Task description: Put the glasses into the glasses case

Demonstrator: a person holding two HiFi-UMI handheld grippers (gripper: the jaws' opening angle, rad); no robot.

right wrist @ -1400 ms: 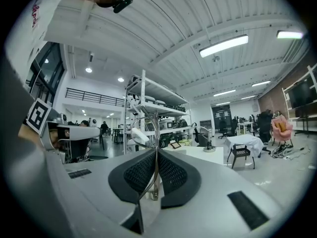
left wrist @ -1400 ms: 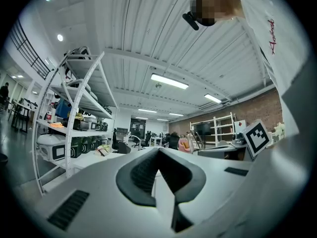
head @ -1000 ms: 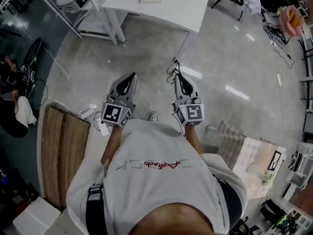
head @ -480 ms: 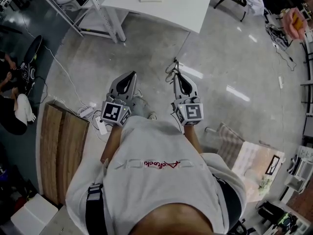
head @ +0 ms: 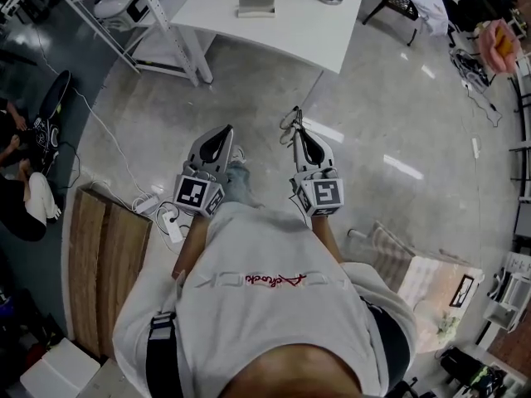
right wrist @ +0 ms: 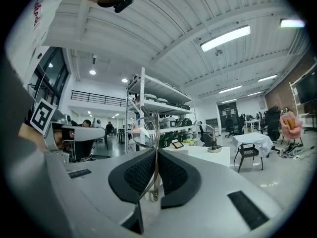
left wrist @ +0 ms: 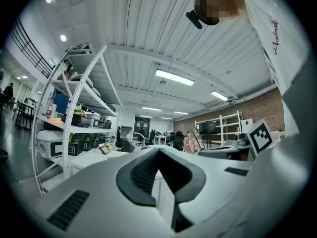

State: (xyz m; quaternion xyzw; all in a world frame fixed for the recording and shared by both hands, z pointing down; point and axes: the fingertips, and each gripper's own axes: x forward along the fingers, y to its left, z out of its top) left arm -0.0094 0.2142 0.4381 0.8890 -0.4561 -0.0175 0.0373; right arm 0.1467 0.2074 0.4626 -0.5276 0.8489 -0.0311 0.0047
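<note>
Wire-rim glasses (right wrist: 156, 133) in R claw (right wrist: 158, 150)

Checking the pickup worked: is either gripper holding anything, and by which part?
The right gripper pinches the glasses by their thin metal frame; left gripper empty.

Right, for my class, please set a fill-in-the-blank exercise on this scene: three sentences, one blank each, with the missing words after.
1. The glasses are clamped in the ____ gripper.
2. The left gripper is shut and holds ____.
3. The glasses case lies on a table whose top is ____ in colour.

Missing words: right; nothing; white
</note>
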